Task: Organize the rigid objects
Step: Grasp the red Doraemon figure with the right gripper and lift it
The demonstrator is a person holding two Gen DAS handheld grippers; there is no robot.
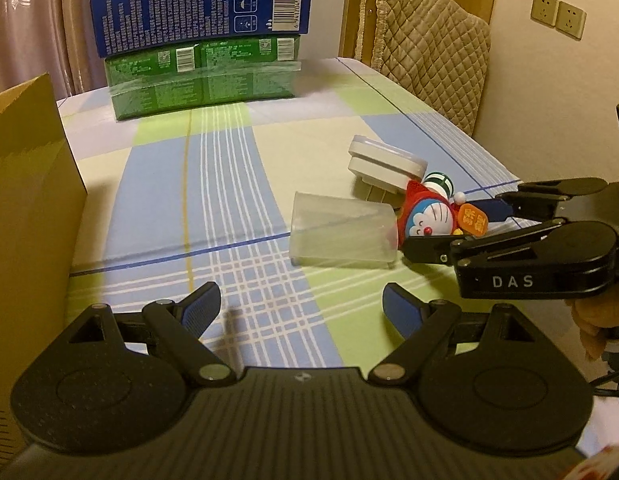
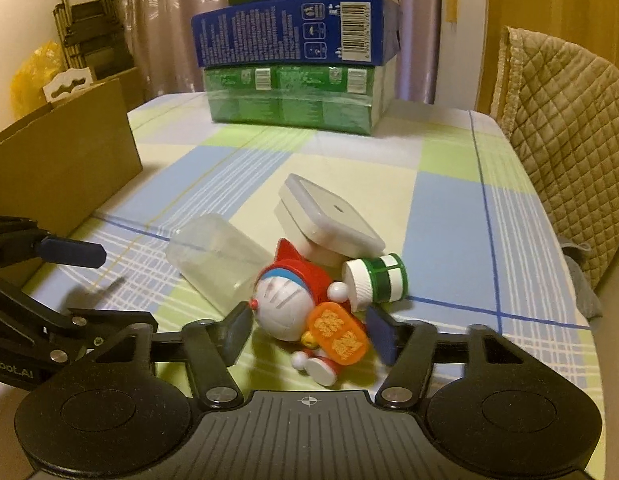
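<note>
Checked cloth in blue, green and cream covers the surface (image 1: pixel 237 184); stacked cartons (image 1: pixel 201 40) stand at its far end, 12 o'clock in both views, green pack at bottom, blue box on it, a dark one above. Cardboard box (image 1: pixel 25 208) sits along the surface's edge at 9 o'clock in left wrist view, 10 o'clock in right wrist view. Quilted chair back (image 2: pixel 565 132) at 2 o'clock, off the surface. Task items form one cluster, 3 o'clock in left wrist view, centre in right wrist view. Clear plastic cup (image 2: pixel 217 260) lies on its side, touching the toy figure (image 2: pixel 293 304). Figure: white face, red hood, orange plaque, lying tipped over. White lidded container (image 2: pixel 329 220) is tilted, resting on other items behind the figure. Small green-and-white jar (image 2: pixel 375 280) lies on its side just beside the figure, at the container's lower corner. Right gripper (image 2: pixel 311 332): jaws apart, one blue pad each side of the figure, close to it; contact on either side cannot be confirmed, so not clamped. Left gripper (image 1: pixel 301 308): jaws wide apart, nothing between them, over bare cloth at 6 o'clock of the cup, apart from the cluster. In right wrist view one left gripper finger shows at 9 o'clock, near the cardboard box.
</note>
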